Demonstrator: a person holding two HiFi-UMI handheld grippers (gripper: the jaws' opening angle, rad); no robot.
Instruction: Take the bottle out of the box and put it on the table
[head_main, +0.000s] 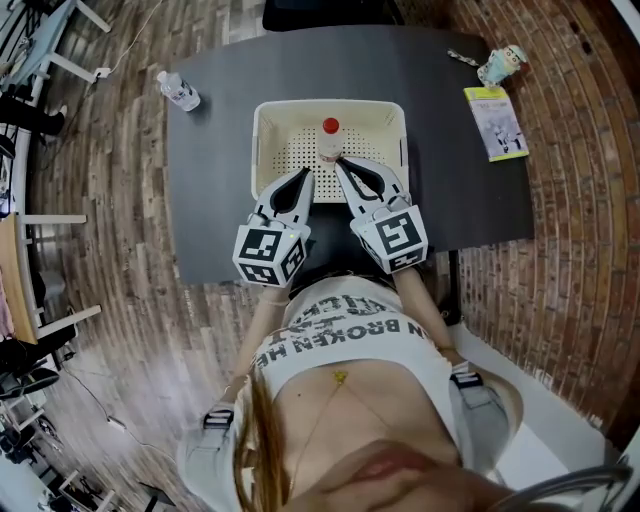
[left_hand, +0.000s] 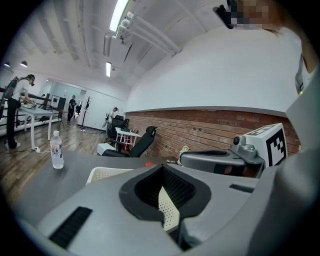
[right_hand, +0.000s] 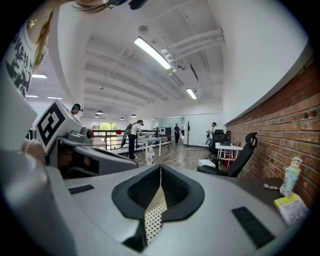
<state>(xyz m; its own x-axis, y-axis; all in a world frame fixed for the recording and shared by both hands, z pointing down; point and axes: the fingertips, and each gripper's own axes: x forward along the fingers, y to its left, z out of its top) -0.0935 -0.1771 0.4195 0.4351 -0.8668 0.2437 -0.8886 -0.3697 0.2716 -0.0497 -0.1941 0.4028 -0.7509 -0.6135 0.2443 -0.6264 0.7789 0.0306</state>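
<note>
A white perforated box (head_main: 268, 150) stands in the middle of the dark table (head_main: 210, 200). Upright inside it is a bottle with a red cap (head_main: 330, 128); only the cap (left_hand: 148, 164) peeks over my left gripper in the left gripper view. Both grippers hover over the box's near edge, side by side. My left gripper (head_main: 306, 178) (left_hand: 162, 169) is shut with nothing held, its tips left of the bottle. My right gripper (head_main: 338, 163) (right_hand: 160, 167) is shut and empty, its tips just in front of the bottle; I cannot tell whether they touch it.
A second clear water bottle (head_main: 179, 91) (left_hand: 56, 150) (right_hand: 150, 156) stands at the table's far left corner. A yellow booklet (head_main: 496, 122) and a small figurine (head_main: 502, 64) (right_hand: 291, 175) sit at the far right. Office chairs, tables and people stand beyond.
</note>
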